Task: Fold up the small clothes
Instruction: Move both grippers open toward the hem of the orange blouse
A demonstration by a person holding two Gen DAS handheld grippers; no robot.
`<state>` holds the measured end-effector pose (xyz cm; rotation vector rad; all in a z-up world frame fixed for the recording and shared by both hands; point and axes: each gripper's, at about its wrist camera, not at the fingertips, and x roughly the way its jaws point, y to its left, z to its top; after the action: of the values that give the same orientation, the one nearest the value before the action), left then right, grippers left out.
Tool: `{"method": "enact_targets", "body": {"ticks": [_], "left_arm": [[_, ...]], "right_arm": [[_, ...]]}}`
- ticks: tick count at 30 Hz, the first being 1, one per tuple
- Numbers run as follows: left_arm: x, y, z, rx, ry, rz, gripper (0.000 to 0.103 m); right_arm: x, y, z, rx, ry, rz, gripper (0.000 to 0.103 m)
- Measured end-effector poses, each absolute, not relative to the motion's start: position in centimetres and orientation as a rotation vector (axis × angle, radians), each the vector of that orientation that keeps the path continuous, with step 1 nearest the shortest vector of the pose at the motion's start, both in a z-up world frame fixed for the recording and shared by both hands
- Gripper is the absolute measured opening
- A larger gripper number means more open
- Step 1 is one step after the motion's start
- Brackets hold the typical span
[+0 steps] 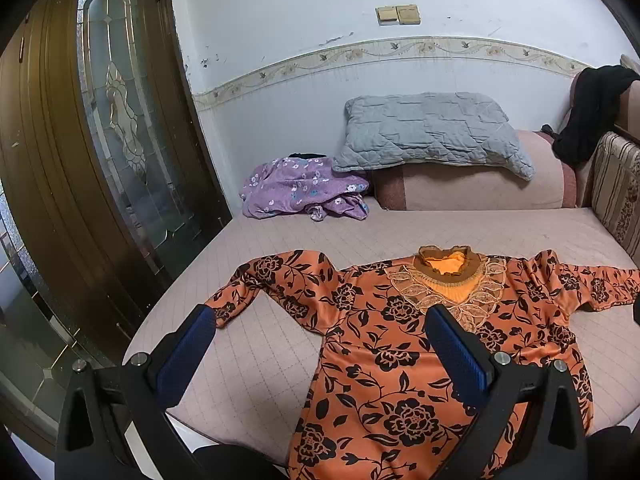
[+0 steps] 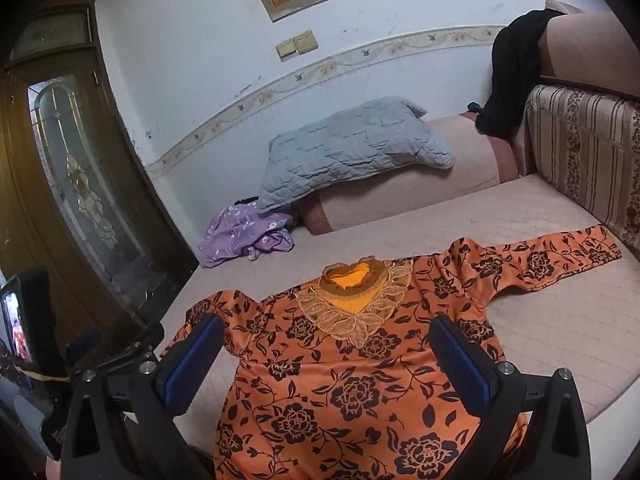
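An orange top with black flowers (image 1: 384,344) (image 2: 340,392) lies flat, front up, on the pink quilted bed (image 1: 280,240) (image 2: 520,216), both sleeves spread out sideways. Its lace collar (image 1: 452,276) (image 2: 356,300) points toward the wall. My left gripper (image 1: 320,320) hovers open above the top's left shoulder and sleeve, nothing between its blue pads. My right gripper (image 2: 328,332) hangs open above the chest, just below the collar, also holding nothing. The other gripper (image 2: 80,344) shows at the left edge of the right wrist view.
A crumpled purple floral garment (image 1: 304,192) (image 2: 244,236) lies by the wall. A grey quilted pillow (image 1: 428,132) (image 2: 352,148) rests on a pink bolster. A black garment (image 1: 592,112) (image 2: 512,72) hangs over the headboard. A glazed wooden door (image 1: 112,140) stands left of the bed.
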<state>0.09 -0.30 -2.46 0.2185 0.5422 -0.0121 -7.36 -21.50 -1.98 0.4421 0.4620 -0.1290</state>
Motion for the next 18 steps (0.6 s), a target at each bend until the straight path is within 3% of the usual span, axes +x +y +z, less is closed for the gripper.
{"method": "enact_targets", "body": {"ticks": [18], "left_arm": [[1.2,-0.1,-3.2,0.217,0.554,-0.023,0.103]], "right_arm": [[-7.0,-21.7,-2.8,0.439,0.496,-0.126,0.103]]}}
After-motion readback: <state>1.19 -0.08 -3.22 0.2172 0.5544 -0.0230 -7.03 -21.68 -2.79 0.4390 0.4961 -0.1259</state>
